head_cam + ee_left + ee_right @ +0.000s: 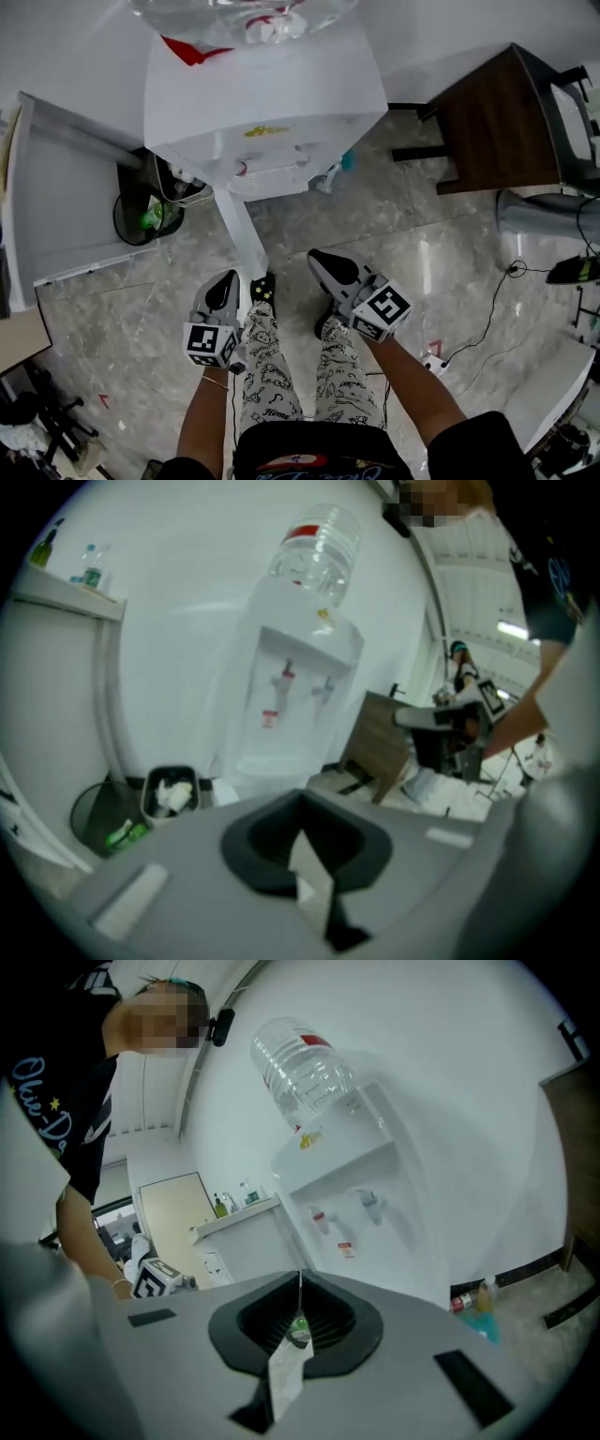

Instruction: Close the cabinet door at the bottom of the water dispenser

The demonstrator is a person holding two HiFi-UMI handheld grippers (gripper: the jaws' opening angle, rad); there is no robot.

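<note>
Standing over the dispenser (267,103), I see it fill the top of the head view, white, with the clear bottle (244,14) on top. A white counter (66,187) runs along its left and a dark wooden table (497,122) sits well apart on its right.

The door (240,230) at the base is wide open. It juts from the left part of the front straight toward me, seen edge-on as a thin white strip. A black bin (145,216) stands on the floor to its left, against the counter.

My left gripper (225,286) hangs just beside the door's free end, on its left side, jaws together and holding nothing. I cannot tell if it touches the panel. My right gripper (328,265) is on the other side, near but apart, jaws also pressed together and empty. My shoe (264,286) sits just past the door's end.

I judge the hinge to be at the left, so the door should swing rightward. From here I see these risks:
- The narrow tips may slide off the thin edge if I push near the corner and not flat on the face.
- My right gripper and shoe look to lie in the door's sweep and could stop it short.
- A hard shove could slam the door and rock the dispenser and bottle
</note>
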